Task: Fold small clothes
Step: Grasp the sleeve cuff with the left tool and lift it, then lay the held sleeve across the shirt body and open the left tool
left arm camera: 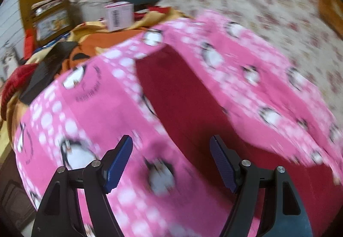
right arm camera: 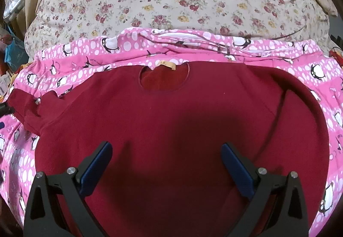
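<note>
Dark red top (right arm camera: 171, 129) lies flat on the pink penguin blanket (right arm camera: 214, 44), neckline away from you; your right gripper (right arm camera: 167, 164) hangs spread and empty over its body, left gripper (left arm camera: 171, 164) spread beside its sleeve.

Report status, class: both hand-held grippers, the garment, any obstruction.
Left hand-held gripper open, empty. Right hand-held gripper open, empty, over dark red fleece top. Top flat on pink penguin-print blanket, unfolded. Nothing in the way.
</note>
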Tool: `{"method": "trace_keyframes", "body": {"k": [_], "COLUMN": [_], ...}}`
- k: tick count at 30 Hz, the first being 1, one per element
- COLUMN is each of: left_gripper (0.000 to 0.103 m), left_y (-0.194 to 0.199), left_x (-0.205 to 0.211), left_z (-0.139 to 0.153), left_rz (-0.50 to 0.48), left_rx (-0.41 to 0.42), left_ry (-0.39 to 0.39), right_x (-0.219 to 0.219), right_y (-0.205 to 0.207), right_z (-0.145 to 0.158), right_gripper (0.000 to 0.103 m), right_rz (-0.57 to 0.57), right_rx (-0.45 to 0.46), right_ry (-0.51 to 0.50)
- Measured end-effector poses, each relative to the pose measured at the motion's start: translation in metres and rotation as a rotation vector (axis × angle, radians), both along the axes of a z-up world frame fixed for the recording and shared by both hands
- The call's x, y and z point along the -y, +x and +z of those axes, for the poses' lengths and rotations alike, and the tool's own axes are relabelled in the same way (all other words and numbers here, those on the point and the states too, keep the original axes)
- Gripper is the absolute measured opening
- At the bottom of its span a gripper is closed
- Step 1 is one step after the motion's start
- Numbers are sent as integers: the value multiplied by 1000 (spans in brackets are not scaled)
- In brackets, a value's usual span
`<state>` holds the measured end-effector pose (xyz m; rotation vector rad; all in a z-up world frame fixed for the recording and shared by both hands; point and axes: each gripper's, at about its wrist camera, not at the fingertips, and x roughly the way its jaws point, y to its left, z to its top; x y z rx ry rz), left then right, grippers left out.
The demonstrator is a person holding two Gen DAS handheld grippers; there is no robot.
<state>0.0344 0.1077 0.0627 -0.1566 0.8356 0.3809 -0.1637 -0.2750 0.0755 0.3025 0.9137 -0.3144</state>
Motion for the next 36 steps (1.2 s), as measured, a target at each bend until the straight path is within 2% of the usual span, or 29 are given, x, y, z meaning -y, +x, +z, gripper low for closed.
{"method": "trace_keyframes", "body": {"k": [3,7,9,11,12,13,15,23,31,36], "left_gripper": [40,33,28,16,1,0,0,0,0,0], "left_y": [30,51,59,60,58,56,53,14,-31,-65], "left_x": [-22,-40,-44,-43,-43,-42,-42,1,92,169], "left_z": [-6,-11,-14,-14,-12,-11,-5,34,72,77], "left_rz": [56,74,88,79,71,57,-5,-221,-463,-627], "left_rx": [-33,-40,-44,-24,-13,-4,22,105,125,109], "left_ry": [53,2,10,10,9,-5,-93,-183,-272,-309], "right_x": [-1,-4,-5,-5,-5,-5,-5,-4,0,15], "right_y": [2,4,5,6,6,6,6,6,3,-16], "right_z": [-3,-4,-5,-6,-6,-6,-6,-7,-2,22], "right_gripper": [103,103,103,103,103,103,103,103,103,103], "right_rz": [4,14,17,19,19,20,21,20,21,-7], "right_rx": [-14,-28,-32,-37,-40,-41,-42,-33,-19,47], "right_ry": [2,-10,-13,-12,-12,-12,-15,-3,25,35]}}
